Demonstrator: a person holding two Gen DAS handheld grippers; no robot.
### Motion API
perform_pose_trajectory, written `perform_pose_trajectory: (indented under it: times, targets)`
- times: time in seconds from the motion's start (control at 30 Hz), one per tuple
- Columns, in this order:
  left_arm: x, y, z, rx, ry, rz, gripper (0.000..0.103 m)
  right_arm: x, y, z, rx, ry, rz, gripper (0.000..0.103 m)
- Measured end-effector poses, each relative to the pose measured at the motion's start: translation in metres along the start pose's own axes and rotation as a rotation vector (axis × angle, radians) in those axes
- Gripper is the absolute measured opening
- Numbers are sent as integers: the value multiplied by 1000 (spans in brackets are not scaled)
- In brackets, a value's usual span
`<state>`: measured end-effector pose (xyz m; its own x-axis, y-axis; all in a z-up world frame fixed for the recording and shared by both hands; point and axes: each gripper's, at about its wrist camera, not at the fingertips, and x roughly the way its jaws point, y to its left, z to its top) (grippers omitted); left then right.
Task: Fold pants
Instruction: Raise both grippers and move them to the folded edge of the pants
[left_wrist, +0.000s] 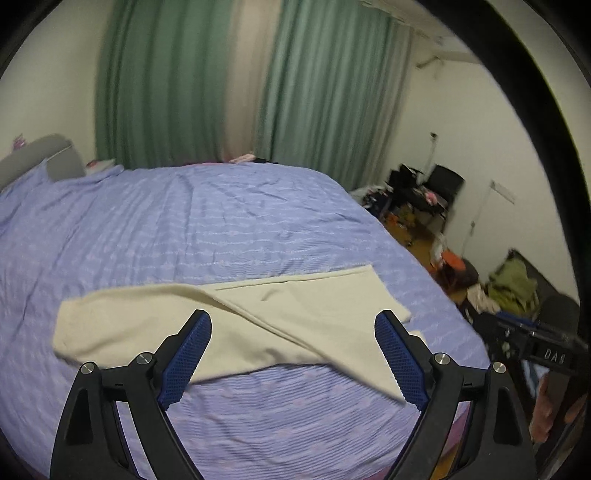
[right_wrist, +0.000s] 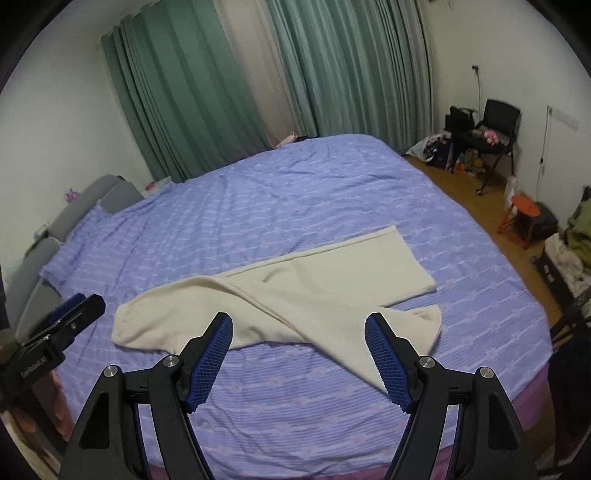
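1. Lying ahead of both grippers, cream fleece pants (left_wrist: 258, 325) spread crossed on a lilac striped bed (left_wrist: 221, 229).
2. Left gripper (left_wrist: 293, 354) wide, empty.
3. Right gripper (right_wrist: 299, 354) wide, empty.

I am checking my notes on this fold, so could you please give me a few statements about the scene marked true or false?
1. The pants lie on the bed. True.
2. The right tongs grip a pant leg. False: they are open and hold nothing.
3. The left tongs are open. True.
4. The pants are dark blue. False: they are cream.
5. The curtains are green. True.
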<state>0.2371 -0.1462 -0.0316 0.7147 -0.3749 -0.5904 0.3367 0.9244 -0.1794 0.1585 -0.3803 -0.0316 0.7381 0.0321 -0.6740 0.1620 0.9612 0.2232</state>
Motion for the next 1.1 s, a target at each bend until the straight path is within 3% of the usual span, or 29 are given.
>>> perform_pose_trajectory:
  times: [0.13,0.3,0.67,0.9,1.1]
  targets:
    - [18,-18,-10,-67,44,11,91,12,-44,-2,31,53,43,74]
    - [60,-41,-23,-57,118,12,90,33,-87,-15,99,95,55,74]
    - [187,-49,-55,-33,313,18,89,128,-155,-76,326,234,-23,74]
    - [259,-46,-75,-34,413,11,81,182,-179,-112,456,328,-68,74]
    - [307,-31,-86,-130,494,-22,60,221,-196,-136,537,386,-112,72]
